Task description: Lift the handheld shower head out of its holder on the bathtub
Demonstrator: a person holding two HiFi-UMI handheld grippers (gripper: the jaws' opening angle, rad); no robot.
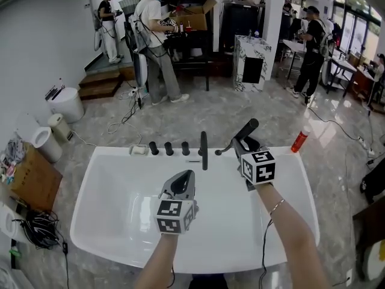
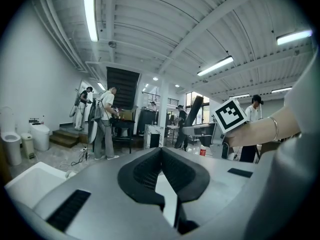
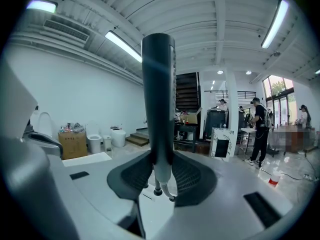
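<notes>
The right claw clamps the dark shower head by its handle at the bathtub rim, while the left claw hovers pinched together, empty.

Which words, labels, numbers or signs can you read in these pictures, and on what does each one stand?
No words or numbers can be read anywhere.
Cubes on the left gripper and right gripper: black-and-white square patterns only, no letters.
Label on the red bottle: too small to read.

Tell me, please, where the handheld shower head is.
The handheld shower head is centre-right in the head view, gripped by the right claw over the bathtub's far rim, beside the black spout.
</notes>
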